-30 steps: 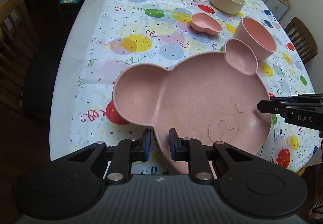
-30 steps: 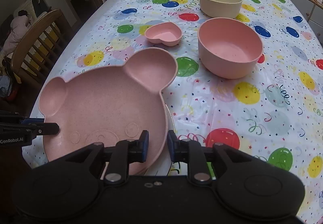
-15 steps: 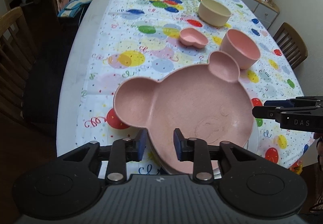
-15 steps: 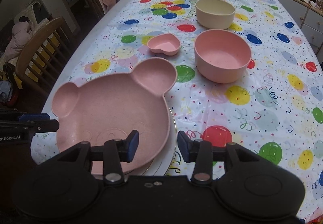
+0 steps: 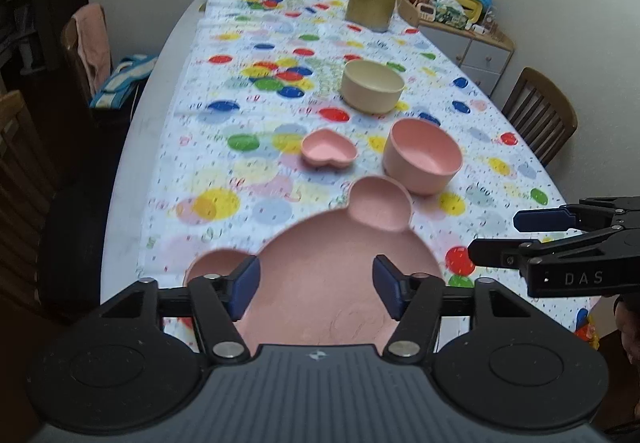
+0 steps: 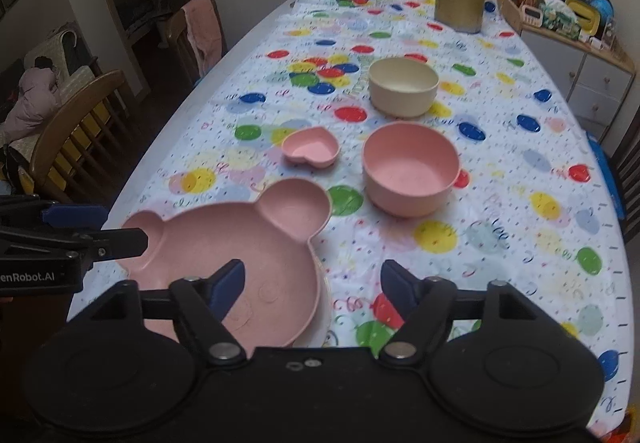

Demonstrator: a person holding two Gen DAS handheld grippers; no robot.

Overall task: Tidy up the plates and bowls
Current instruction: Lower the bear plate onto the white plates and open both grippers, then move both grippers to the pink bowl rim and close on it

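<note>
Two grippers: left gripper [image 5: 316,289] and right gripper [image 6: 312,285] both hang above the near table edge, jaws spread wide, gripping nothing.
Bear plate: the pink bear-shaped plate [image 6: 224,239] lies at the near edge on a white plate [image 6: 323,307], of which only a sliver of rim shows.
Loose pieces: the pink bowl [image 6: 410,169], heart dish [image 6: 310,147] and cream bowl [image 6: 402,85] stand apart on the balloon tablecloth [image 6: 500,203].
Next step, as I judge it: take the pink bowl by its rim, one finger inside, and lift it straight up.
Hard to see: the white plate's full outline is hidden, and the left view is blurred.
</note>
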